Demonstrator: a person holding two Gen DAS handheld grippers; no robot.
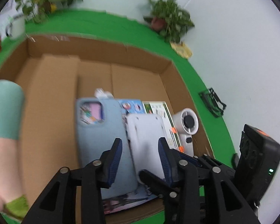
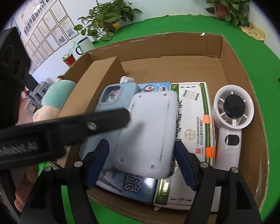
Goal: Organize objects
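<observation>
Kept the left gripper [image 1: 140, 143] a little open, holding nothing, just over the blue phone case [image 1: 99, 140]. Spread the right gripper [image 2: 141, 147] wide around the white gadget [image 2: 149, 127], tilted on packs [image 2: 192, 112] in the cardboard box [image 2: 222, 44]. Could have slid off if bumped. Read "GenRobot" on one gripper's side; could not read the packs.

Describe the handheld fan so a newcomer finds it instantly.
Look in the open cardboard box on the green table. Along its right wall, beside the green-trimmed white carton, lies the white fan. Only it has a round spoked head with a black hub.
</observation>
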